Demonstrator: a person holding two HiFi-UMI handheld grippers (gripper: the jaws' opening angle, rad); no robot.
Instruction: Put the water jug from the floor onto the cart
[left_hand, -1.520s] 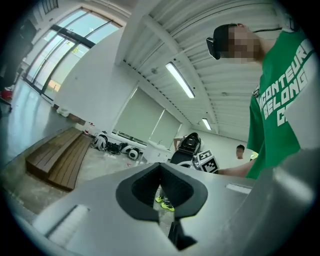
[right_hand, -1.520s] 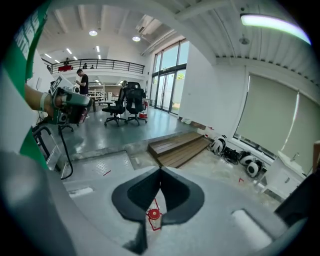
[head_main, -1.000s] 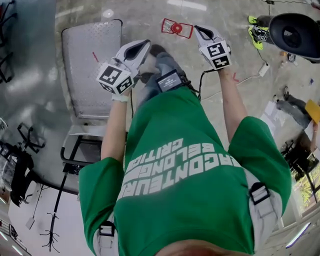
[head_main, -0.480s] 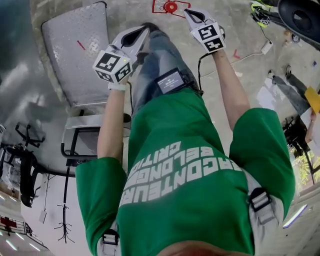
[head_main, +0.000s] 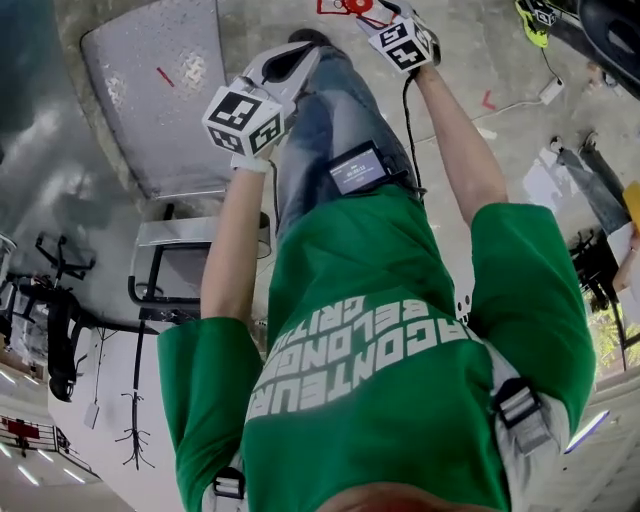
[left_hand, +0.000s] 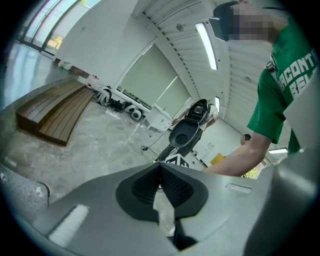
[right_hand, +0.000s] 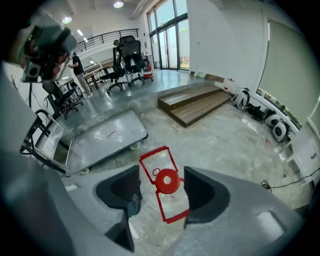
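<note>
The water jug is clear, with a red cap and a red frame handle, and it stands on the concrete floor. In the head view the jug is at the top edge. My right gripper points steeply down right above it. Its jaws have just been opening; the cap shows in the gap and neither pad touches it. In the head view my right gripper reaches the jug. My left gripper hangs over the person's leg beside the cart. Its jaws meet at the tips with nothing between them.
The flat metal cart has its folded handle at the near end. Low wooden steps and office chairs stand beyond it. A white cable and yellow-green shoes lie to the right.
Both grippers have come down toward the floor. The right one has moved from beside the jug to above it, and its jaws have opened. The left has stayed shut.
</note>
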